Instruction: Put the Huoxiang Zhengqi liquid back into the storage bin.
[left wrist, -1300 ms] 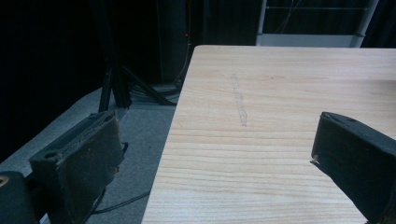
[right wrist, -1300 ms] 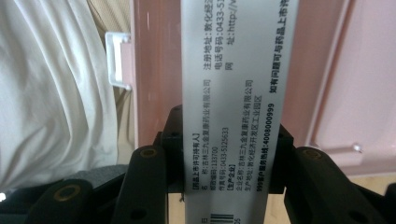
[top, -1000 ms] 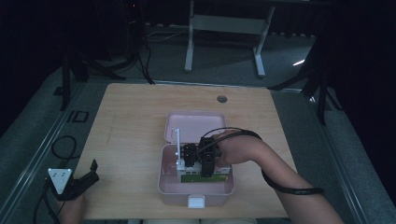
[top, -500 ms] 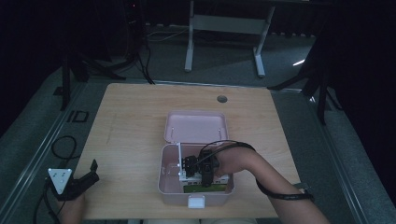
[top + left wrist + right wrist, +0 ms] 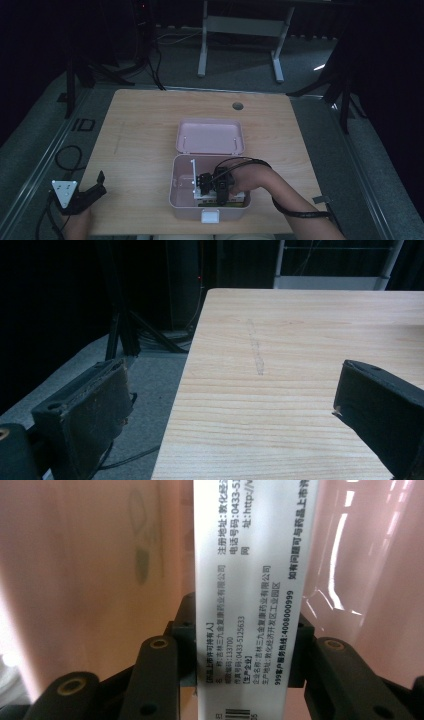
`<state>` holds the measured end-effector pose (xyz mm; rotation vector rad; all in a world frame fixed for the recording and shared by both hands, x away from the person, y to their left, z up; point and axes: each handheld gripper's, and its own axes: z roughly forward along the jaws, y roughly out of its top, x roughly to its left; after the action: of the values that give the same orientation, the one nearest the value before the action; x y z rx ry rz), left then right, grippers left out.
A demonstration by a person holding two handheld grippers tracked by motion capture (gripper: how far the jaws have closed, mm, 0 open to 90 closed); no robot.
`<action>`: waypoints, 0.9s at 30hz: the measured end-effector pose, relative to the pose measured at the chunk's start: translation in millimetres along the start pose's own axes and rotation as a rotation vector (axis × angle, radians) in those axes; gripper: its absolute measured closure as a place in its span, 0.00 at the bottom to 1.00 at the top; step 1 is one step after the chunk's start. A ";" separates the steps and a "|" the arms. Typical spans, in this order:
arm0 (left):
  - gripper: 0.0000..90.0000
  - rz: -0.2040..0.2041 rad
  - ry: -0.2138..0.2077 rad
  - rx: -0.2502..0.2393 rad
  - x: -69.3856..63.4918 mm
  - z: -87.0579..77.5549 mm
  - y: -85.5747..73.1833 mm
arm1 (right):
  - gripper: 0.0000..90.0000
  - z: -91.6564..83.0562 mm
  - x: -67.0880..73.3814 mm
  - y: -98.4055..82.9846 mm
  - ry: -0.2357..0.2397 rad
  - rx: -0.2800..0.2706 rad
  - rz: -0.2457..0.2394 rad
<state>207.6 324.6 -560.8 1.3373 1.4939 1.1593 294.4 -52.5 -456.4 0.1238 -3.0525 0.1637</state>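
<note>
The right gripper (image 5: 245, 645) has its jaws closed on a white printed carton (image 5: 247, 595), pressing its two narrow sides. The carton is inside the open pink box (image 5: 181, 192), at the near middle of the table (image 5: 135, 125). The left gripper (image 5: 92, 192) rests at the near left corner, jaws wide apart, holding nothing.

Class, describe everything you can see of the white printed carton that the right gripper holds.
The white carton is a slim cardboard packet, its narrow face printed with black Chinese text, phone numbers and a barcode at the end. The right gripper is shut on it across its width. It sits lowered inside the open pink box, whose glossy walls surround it.
</note>
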 end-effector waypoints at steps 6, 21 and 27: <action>0.02 0.002 0.000 0.000 -0.4 0.4 0.0 | 0.69 10.6 -0.4 -0.9 0.016 0.008 0.004; 0.02 0.003 0.000 -0.001 -0.4 0.6 -0.1 | 0.56 -8.0 0.2 -8.0 0.015 0.006 -0.010; 0.02 0.005 0.000 -0.001 -0.6 0.5 -0.1 | 0.55 -32.9 1.2 -18.2 -0.001 -0.038 -0.002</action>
<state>208.2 324.0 -561.0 1.3411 1.4905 1.1639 297.3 -67.0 -421.8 0.1250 -3.0543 0.1061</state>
